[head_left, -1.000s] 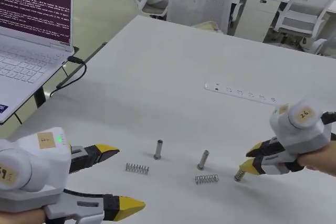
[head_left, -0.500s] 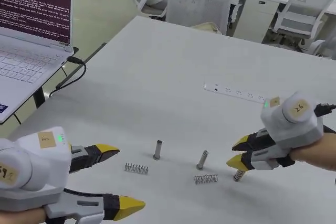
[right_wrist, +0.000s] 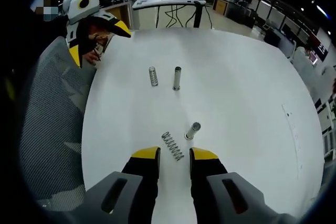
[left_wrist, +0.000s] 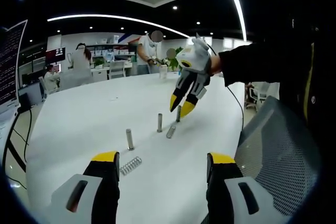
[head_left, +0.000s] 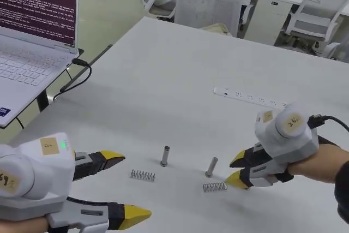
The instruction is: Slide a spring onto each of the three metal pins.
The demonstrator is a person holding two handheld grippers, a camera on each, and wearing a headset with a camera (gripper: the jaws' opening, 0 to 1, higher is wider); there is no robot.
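Two bare metal pins [head_left: 164,155] [head_left: 211,166] stand upright on the white table. Beside each one a loose spring [head_left: 142,175] [head_left: 215,187] lies flat. In the left gripper view a third pin wearing a spring [left_wrist: 178,113] stands just behind the right gripper [left_wrist: 181,106]. My right gripper [head_left: 237,168] is open, its yellow tips just right of the nearer spring [right_wrist: 172,145], which lies ahead of its jaws [right_wrist: 175,156] beside a pin [right_wrist: 192,130]. My left gripper [head_left: 122,186] hovers open and holds nothing at the bottom left, with a spring [left_wrist: 130,164] just ahead of it.
An open laptop [head_left: 32,25] sits at the far left with a black cable [head_left: 82,75] running off the table edge. A white power strip [head_left: 251,96] lies behind the pins. Office chairs [head_left: 204,6] and desks stand beyond the table.
My right gripper has moved left, away from the sprung pin, to the loose spring by the middle pin; that pin is now hidden behind it in the head view. The left gripper has stayed put.
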